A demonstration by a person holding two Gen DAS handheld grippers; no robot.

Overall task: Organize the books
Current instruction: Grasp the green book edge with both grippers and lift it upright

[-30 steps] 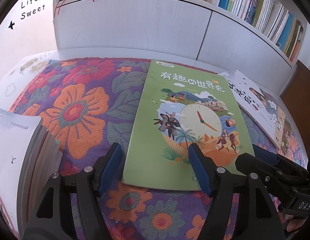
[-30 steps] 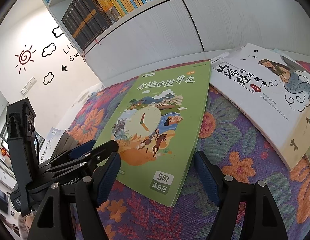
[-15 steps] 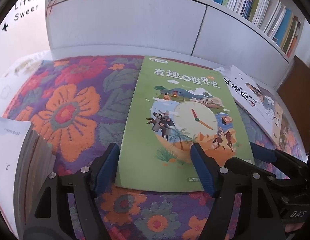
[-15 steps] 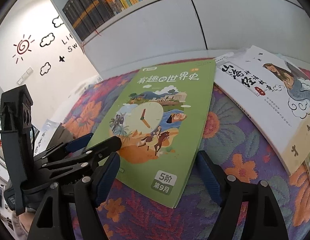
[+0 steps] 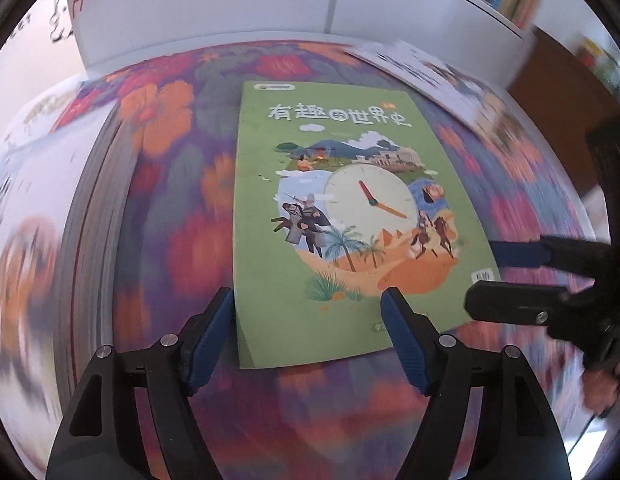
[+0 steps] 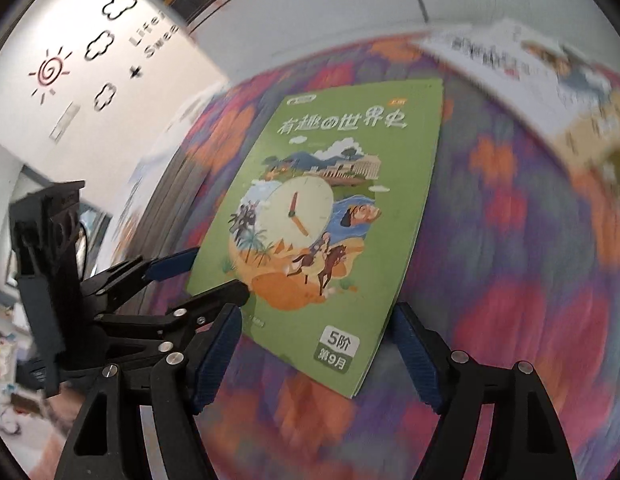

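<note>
A green picture book (image 5: 350,200) (image 6: 330,220) with a clock on its cover shows sharp while the flowered cloth (image 5: 182,240) around it is smeared. My left gripper (image 5: 308,296) (image 6: 218,274) straddles its lower left corner, jaws wide apart: the outer finger at the book's left edge, the inner one over the cover. My right gripper (image 6: 318,312) (image 5: 482,274) straddles the lower right corner the same way. Neither pair of pads pinches the thin book. Its near right corner looks raised off the cloth.
A thick stack of books (image 5: 90,220) (image 6: 162,200) lies close on the left. A white book (image 5: 430,76) (image 6: 510,64) lies at the back right. A white bookcase (image 5: 230,8) stands behind the table. A hand (image 5: 602,388) holds the right gripper.
Both grippers have swung left and the green book has come along, away from the white book and toward the stack on the left. The jaws stay about as wide.
</note>
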